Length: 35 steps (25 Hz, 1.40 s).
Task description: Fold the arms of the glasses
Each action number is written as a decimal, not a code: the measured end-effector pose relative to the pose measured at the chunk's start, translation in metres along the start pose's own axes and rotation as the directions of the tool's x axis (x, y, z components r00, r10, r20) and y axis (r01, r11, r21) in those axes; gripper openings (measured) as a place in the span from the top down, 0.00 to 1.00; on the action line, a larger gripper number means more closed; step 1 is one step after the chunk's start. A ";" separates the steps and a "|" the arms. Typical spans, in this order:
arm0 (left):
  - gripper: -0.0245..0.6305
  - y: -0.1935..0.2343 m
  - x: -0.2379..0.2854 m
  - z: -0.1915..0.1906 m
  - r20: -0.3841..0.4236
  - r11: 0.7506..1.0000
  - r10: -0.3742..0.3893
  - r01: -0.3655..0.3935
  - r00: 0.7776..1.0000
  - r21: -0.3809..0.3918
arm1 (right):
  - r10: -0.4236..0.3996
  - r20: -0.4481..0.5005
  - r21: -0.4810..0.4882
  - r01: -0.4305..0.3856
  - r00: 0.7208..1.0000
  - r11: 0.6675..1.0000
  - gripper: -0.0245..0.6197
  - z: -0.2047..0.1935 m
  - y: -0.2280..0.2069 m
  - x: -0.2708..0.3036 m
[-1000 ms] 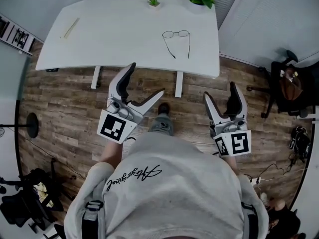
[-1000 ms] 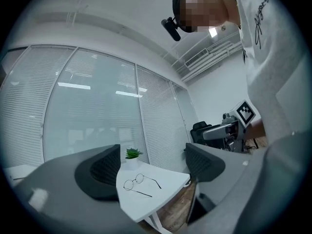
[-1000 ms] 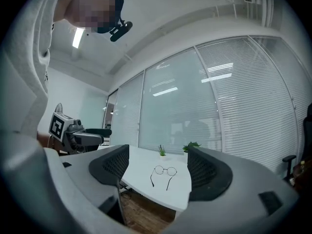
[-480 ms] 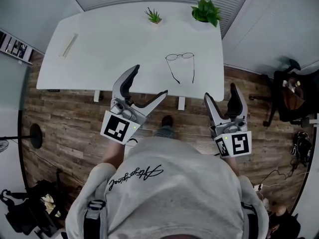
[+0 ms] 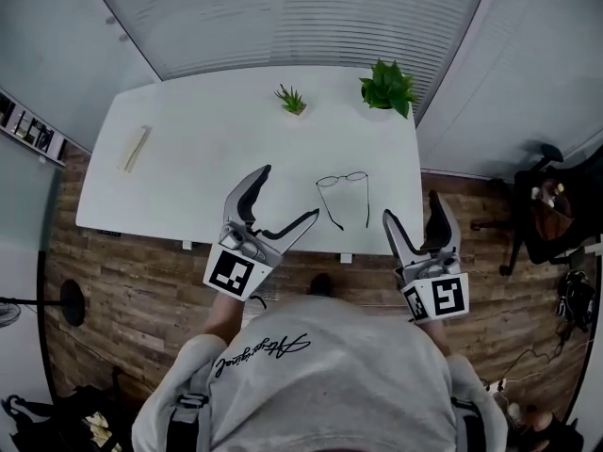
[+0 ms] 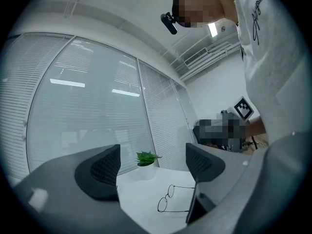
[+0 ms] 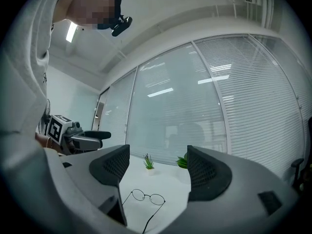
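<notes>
Left gripper [image 5: 289, 192]: jaws spread wide, nothing between the pads. We hold it just over the near edge of the table, pointing roughly level across the top.
Right gripper [image 5: 411, 207]: jaws also spread, empty. It sits at the table's near right corner, pointing the same way.
Why both are spread: our reading is that each is ready to take a thin part of the frame. Neither has touched anything yet.
Glasses [image 5: 342, 178]: on the table between the lines of the two grippers, and apart from both. The lenses lie toward the window. Both arms are unfolded and run back toward us.
Why that helps: the arm tips are the nearest parts, so each gripper can meet one arm head on.
Table [image 5: 207, 158]: white. The glasses lie in its right half, close to the near edge.
Small plant [image 5: 292, 100]: at the far edge, well behind the glasses.
Big plant [image 5: 386, 85]: at the far right corner, clear of the work.
Pale strip [image 5: 137, 147]: lies far left, well apart from the glasses. We cannot tell what it is.
Stage: approach only, we judge. No arm is folded yet.
Risk: the wire frame looks light and may skid if pushed from one side only.
</notes>
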<state>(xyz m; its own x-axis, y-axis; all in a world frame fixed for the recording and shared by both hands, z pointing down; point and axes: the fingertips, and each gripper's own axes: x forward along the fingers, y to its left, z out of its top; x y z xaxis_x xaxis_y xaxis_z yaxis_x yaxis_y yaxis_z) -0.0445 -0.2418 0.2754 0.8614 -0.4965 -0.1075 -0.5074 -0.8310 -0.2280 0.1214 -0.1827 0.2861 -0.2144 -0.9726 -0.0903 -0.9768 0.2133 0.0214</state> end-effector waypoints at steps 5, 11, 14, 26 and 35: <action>0.35 0.007 0.017 -0.012 -0.035 1.000 -0.015 0.015 0.999 -0.003 | -0.012 -0.010 0.010 0.012 1.000 1.000 0.42 -0.006 -0.016 0.014; 0.35 0.005 0.029 -0.018 -0.083 1.000 0.015 -0.017 0.996 -0.022 | 0.055 -0.038 -0.003 -0.055 0.998 0.998 0.42 -0.009 -0.026 0.024; 0.35 0.008 0.036 -0.019 -0.102 0.999 0.043 -0.046 0.994 -0.019 | 0.097 -0.063 -0.036 -0.100 0.993 0.994 0.42 -0.015 -0.036 0.034; 0.35 -0.007 0.030 -0.087 -0.331 0.971 0.065 0.017 0.942 0.240 | 0.240 -0.343 -0.396 -0.372 0.908 0.840 0.44 -0.103 -0.033 0.047; 0.35 -0.029 0.026 -0.142 -0.504 0.910 0.052 0.167 0.862 0.379 | 0.260 -0.448 -0.475 -0.474 0.855 0.742 0.48 -0.160 -0.027 0.047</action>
<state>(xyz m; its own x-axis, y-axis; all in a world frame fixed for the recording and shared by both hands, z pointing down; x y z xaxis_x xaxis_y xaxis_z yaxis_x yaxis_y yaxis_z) -0.0110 -0.2668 0.4170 0.7043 -0.5977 0.3830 -0.3091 -0.7439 -0.5925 0.1380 -0.2493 0.4410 -0.4362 -0.8180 0.3749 -0.6221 0.5751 0.5312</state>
